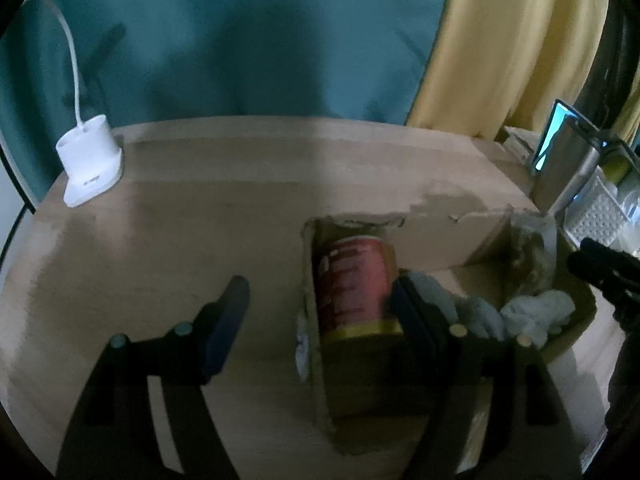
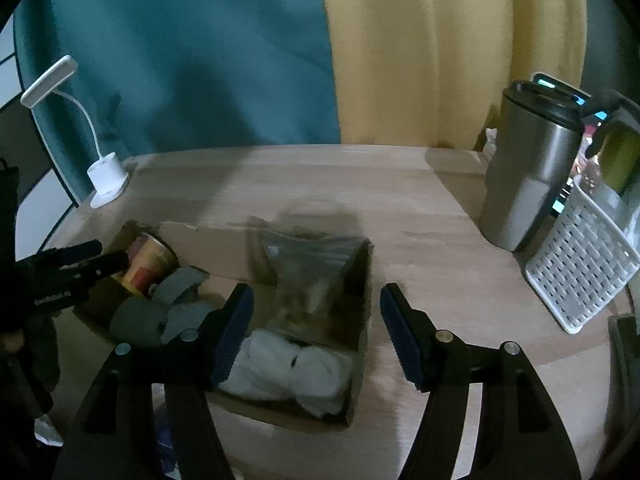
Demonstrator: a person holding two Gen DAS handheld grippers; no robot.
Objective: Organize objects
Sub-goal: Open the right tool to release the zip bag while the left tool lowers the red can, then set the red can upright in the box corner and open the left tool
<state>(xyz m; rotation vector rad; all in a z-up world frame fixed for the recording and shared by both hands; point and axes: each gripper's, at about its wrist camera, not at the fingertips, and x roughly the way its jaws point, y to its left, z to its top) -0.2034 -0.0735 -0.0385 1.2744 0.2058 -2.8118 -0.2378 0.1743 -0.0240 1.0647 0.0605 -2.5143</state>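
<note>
Left gripper (image 1: 320, 300) jaws spread astride cardboard box (image 1: 316, 360) wall beside red can (image 1: 356, 288). Right gripper (image 2: 316, 304) jaws spread above white cloth (image 2: 288, 372), nothing pinched.

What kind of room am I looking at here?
Probably a home desk or bedroom corner: a wooden table with a small desk lamp, a travel mug, and curtains behind.

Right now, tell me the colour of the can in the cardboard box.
The can is red with a gold band at its base, clearest in the left wrist view.
</note>
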